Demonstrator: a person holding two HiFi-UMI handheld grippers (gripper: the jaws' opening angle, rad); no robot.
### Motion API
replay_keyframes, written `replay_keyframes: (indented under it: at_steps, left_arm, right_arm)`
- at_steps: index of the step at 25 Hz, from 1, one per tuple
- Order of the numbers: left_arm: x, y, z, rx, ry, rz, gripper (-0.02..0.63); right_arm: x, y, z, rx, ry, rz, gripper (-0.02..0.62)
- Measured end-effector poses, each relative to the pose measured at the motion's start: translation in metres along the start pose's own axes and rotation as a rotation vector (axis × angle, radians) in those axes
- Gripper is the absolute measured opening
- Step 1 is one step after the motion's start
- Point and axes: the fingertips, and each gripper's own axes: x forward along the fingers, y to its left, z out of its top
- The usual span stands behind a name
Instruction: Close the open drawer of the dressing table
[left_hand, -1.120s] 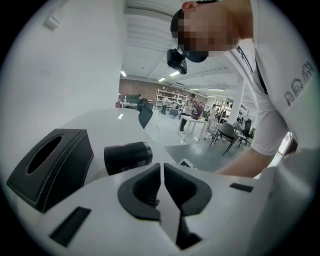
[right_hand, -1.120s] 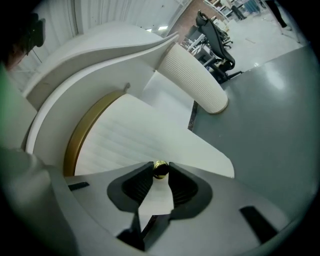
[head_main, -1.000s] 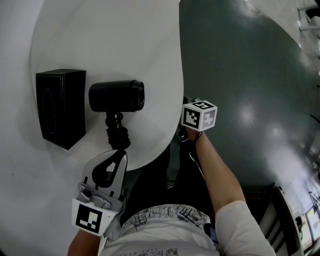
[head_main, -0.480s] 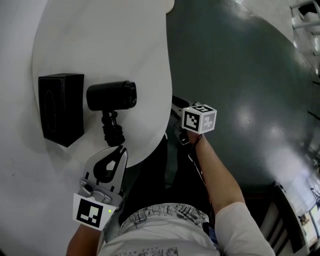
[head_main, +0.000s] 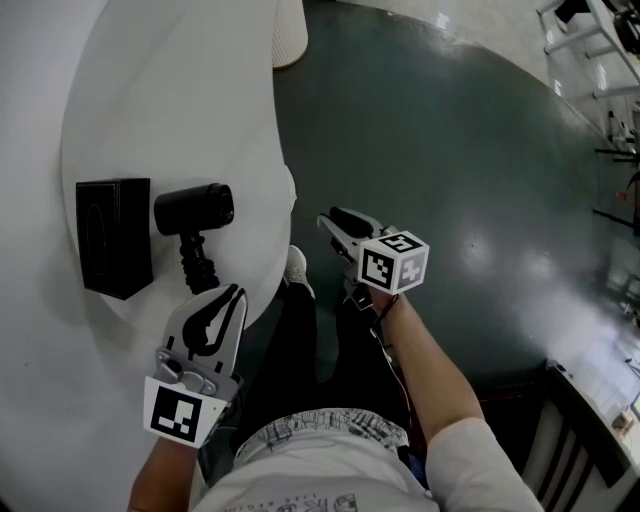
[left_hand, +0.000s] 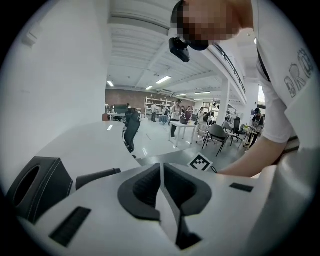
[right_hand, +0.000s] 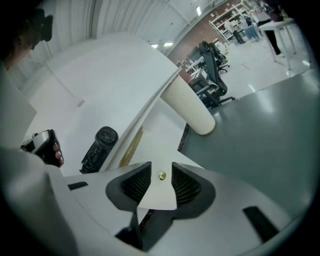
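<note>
The white dressing table (head_main: 170, 100) fills the left of the head view; its drawer is hidden under the top there. In the right gripper view the white drawer front (right_hand: 159, 132) with a small brass knob (right_hand: 161, 175) lies under the table edge. My right gripper (head_main: 328, 219) hangs beside that edge over the floor. Its jaws have just been opening and stand open (right_hand: 161, 170); the knob shows in the gap, farther off, untouched by the pads. My left gripper (head_main: 236, 294) hovers over the table's near edge, shut and holding nothing (left_hand: 161, 166).
A black box (head_main: 112, 235) and a black cylindrical device on a small stand (head_main: 193, 208) sit on the tabletop ahead of the left gripper. A white ribbed cylinder (right_hand: 190, 107) stands at the table's far end. My shoe (head_main: 295, 268) rests on dark green floor (head_main: 470, 150).
The right gripper has come up and out from under the table edge, and its jaws now show. The left gripper has drawn back from the black device's stand.
</note>
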Motion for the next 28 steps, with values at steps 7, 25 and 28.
replay_keyframes:
  at_steps: [7, 25, 28]
  left_arm:
    - [0.008, -0.022, 0.026, 0.040, -0.052, -0.032, 0.040]
    - [0.001, -0.051, 0.133, 0.150, -0.264, -0.104, 0.040]
    - [-0.004, -0.054, 0.153, 0.163, -0.302, -0.109, 0.040]
  right_arm:
    - [-0.062, 0.028, 0.040, -0.070, -0.095, -0.012, 0.131]
    - [-0.192, 0.126, 0.133, -0.294, -0.324, -0.051, 0.131]
    - [-0.210, 0.148, 0.148, -0.325, -0.358, -0.055, 0.132]
